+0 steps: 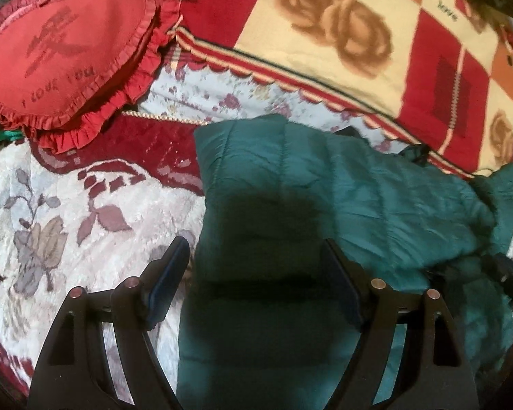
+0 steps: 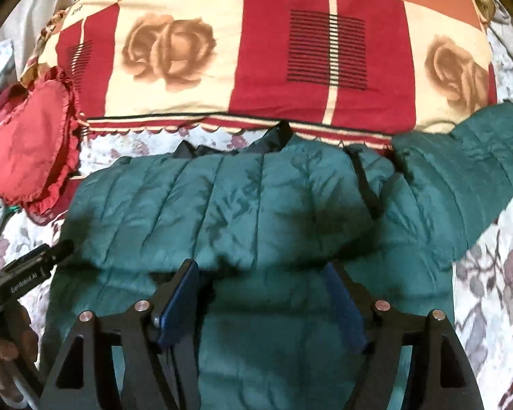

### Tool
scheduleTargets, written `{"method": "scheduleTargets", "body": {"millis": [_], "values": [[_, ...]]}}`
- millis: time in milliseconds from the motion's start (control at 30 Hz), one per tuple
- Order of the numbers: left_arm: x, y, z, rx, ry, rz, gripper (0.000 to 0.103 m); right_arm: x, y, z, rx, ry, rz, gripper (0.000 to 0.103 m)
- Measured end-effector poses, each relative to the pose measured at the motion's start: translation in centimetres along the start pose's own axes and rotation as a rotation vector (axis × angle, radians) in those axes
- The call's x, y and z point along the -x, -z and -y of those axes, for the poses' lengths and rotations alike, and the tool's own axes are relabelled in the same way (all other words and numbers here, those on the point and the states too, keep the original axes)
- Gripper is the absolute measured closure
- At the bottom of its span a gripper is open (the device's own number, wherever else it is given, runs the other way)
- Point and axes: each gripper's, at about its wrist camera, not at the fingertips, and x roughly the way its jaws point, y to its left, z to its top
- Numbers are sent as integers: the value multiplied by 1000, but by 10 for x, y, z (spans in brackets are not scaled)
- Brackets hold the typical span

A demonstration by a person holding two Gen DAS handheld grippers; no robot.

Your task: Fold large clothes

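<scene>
A dark green quilted puffer jacket (image 2: 256, 198) lies spread on the bed, its black collar (image 2: 273, 136) toward the pillows and one sleeve (image 2: 461, 171) stretched out to the right. In the left wrist view the jacket (image 1: 325, 188) fills the middle and right. My left gripper (image 1: 256, 249) is open and empty, hovering over the jacket's left edge; it also shows in the right wrist view (image 2: 34, 266) at the far left. My right gripper (image 2: 263, 270) is open and empty above a fold across the jacket's body; part of it shows in the left wrist view (image 1: 509, 280).
A floral bedspread (image 1: 68, 222) covers the bed. A red heart-shaped frilled cushion (image 1: 68, 51) lies at the left, also in the right wrist view (image 2: 27, 147). A red and cream checked rose blanket (image 2: 256, 51) lies behind the jacket.
</scene>
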Motion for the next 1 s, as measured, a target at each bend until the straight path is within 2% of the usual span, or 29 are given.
{"method": "scheduleTargets", "body": {"millis": [233,333,700,1000], "values": [[35,15,18,-30,21,28,24,22,23,-5,9,-22,1,29],[44,23,25,-47,17,27,24,31,31,-8,23,-23,1,25],[69,59,40,-58,-6,38,24,51,60,-7,26,-37,11,25],[85,72,49,-50,-9,79,24,59,63,-1,29,-22,33,24]]}}
